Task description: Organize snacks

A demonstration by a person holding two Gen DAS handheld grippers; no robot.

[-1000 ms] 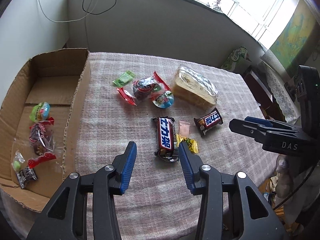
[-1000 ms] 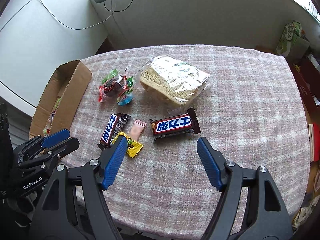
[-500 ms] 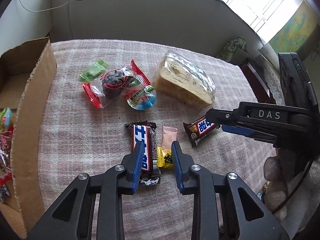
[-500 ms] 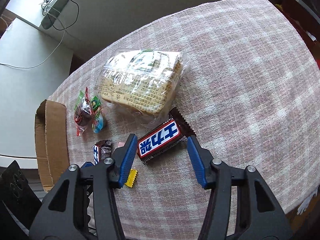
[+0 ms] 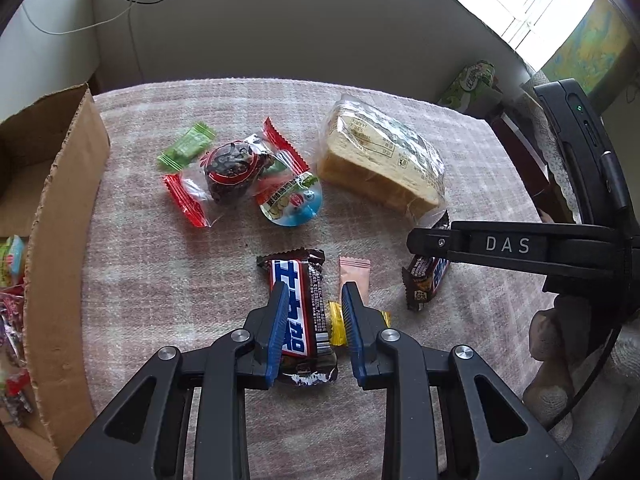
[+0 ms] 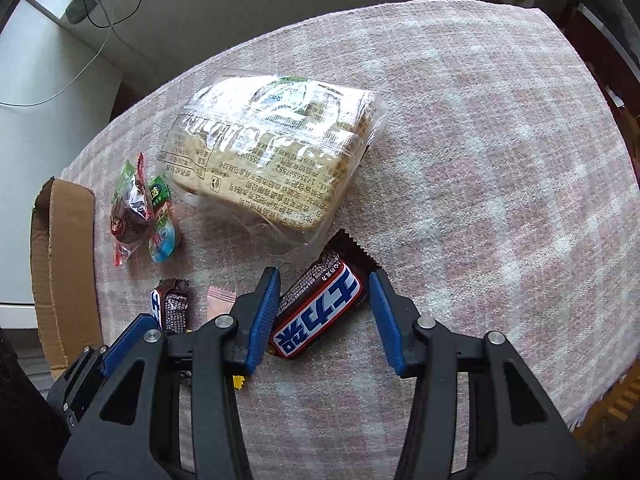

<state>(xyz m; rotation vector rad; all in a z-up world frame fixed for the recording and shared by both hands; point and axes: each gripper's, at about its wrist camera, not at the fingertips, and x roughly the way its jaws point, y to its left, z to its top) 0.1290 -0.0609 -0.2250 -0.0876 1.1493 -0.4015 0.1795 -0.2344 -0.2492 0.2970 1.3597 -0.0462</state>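
Observation:
My left gripper (image 5: 312,296) straddles a brown chocolate bar (image 5: 301,312) with a blue-and-white label on the plaid cloth; its jaws stand close around the bar but a gap shows on the right side. A yellow candy (image 5: 335,322) and a pink sachet (image 5: 354,276) lie beside it. My right gripper (image 6: 324,286) is open around a second chocolate bar (image 6: 320,312), also in the left wrist view (image 5: 426,282). The cardboard box (image 5: 60,248) stands at the left with several snacks inside.
A bagged bread loaf (image 5: 380,160) lies behind the bars. A red-ended sweet (image 5: 228,172), a green candy (image 5: 186,146) and a jelly cup (image 5: 292,202) lie in the middle. The table edge (image 6: 600,384) is at the right.
Both grippers moved forward and down onto their chocolate bars. The left jaws narrowed from wide open to close around its bar; the right jaws narrowed too.

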